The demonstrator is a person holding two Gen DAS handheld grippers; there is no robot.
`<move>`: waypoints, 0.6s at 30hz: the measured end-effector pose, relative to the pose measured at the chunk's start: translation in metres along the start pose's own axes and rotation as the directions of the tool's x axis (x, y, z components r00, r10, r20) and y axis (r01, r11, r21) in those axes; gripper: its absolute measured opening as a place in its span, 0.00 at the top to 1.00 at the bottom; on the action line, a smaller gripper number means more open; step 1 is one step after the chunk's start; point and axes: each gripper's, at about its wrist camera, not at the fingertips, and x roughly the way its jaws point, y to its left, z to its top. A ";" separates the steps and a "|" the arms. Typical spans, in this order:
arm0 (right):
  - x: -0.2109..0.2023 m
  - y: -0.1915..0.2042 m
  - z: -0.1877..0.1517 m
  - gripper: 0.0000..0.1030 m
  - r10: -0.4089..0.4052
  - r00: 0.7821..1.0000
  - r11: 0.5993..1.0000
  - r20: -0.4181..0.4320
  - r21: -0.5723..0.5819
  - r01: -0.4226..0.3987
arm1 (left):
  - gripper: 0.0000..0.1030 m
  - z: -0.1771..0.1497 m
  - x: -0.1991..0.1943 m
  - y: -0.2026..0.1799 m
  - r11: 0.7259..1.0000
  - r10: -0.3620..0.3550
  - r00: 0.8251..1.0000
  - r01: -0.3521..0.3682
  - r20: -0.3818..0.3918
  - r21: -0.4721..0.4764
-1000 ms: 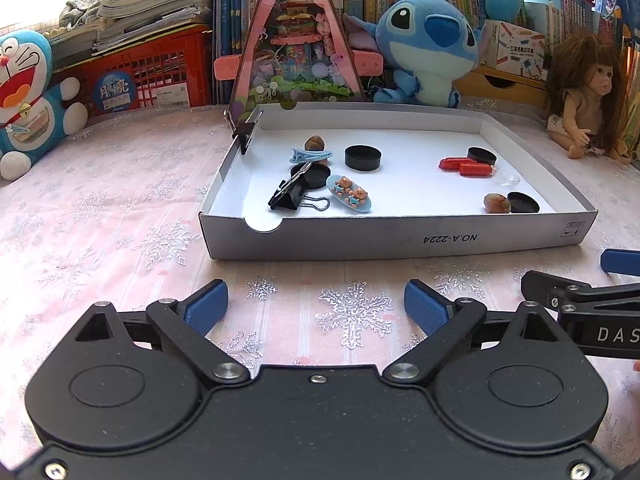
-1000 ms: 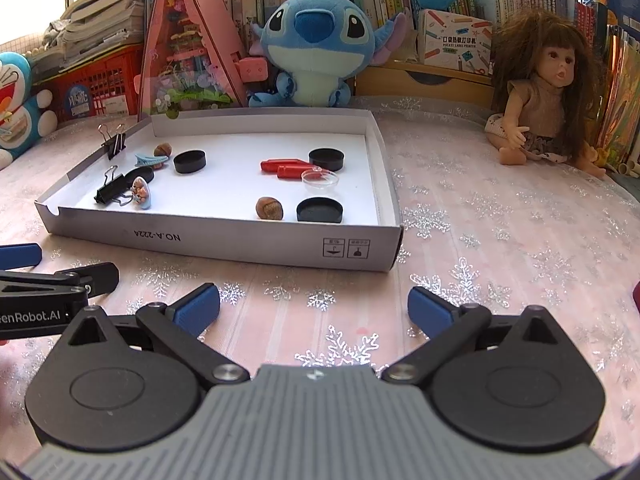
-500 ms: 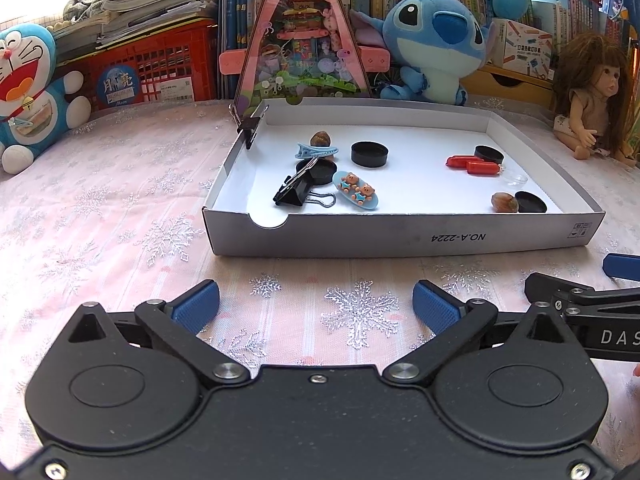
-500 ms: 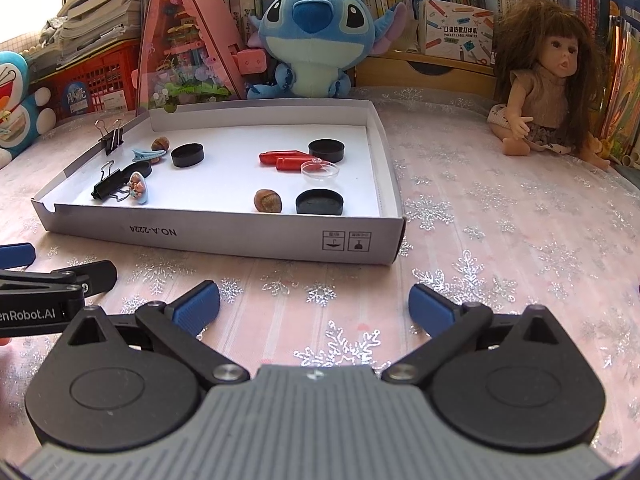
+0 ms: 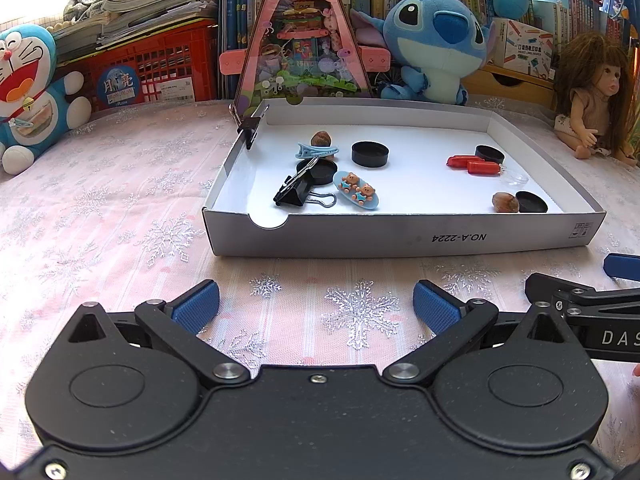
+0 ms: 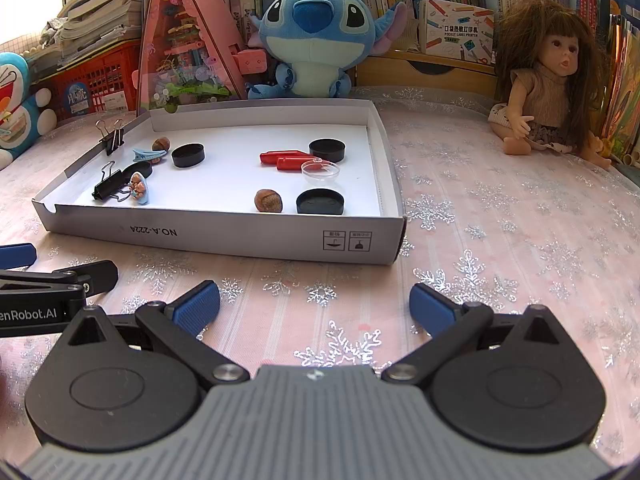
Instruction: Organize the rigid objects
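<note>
A shallow white cardboard tray [image 5: 400,236] [image 6: 224,236] lies on the pink snowflake cloth ahead of both grippers. In it lie a black binder clip [image 5: 298,192], a blue bear hair clip [image 5: 357,195], a light blue clip [image 5: 316,151], two nuts [image 5: 505,202] [image 5: 321,137], several black round caps [image 5: 370,153], two red capsules [image 6: 294,161] and a clear dish [image 6: 320,170]. Another binder clip [image 6: 112,136] grips the tray's left wall. My left gripper [image 5: 316,306] and my right gripper [image 6: 314,306] are open and empty, short of the tray's front wall.
Behind the tray stand a pink triangular toy house [image 5: 304,40], a blue Stitch plush [image 6: 316,36], a doll [image 6: 548,88] at the right, a Doraemon plush [image 5: 28,88] at the left, a red crate [image 5: 152,68] and books.
Both views have shifted slightly: the tray sits a little lower and closer in frame. Nothing in the tray has moved and both grippers stay open.
</note>
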 end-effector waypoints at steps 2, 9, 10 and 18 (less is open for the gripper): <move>0.000 0.000 0.000 0.00 0.000 1.000 1.000 0.000 0.000 0.000 | 0.00 0.000 0.000 -0.001 1.000 0.000 1.000 0.000 0.000 0.000; 0.000 0.000 0.000 0.00 0.000 1.000 1.000 0.001 0.000 0.000 | 0.00 0.000 0.001 -0.001 1.000 0.001 1.000 -0.001 0.000 0.001; 0.000 0.000 0.000 0.00 0.000 1.000 1.000 0.001 0.000 0.000 | 0.00 0.000 0.001 -0.001 1.000 0.002 1.000 -0.002 0.000 0.001; 0.000 0.000 0.000 0.00 0.000 1.000 1.000 0.001 0.000 0.000 | 0.00 0.000 0.001 -0.001 1.000 0.001 1.000 -0.001 0.000 0.001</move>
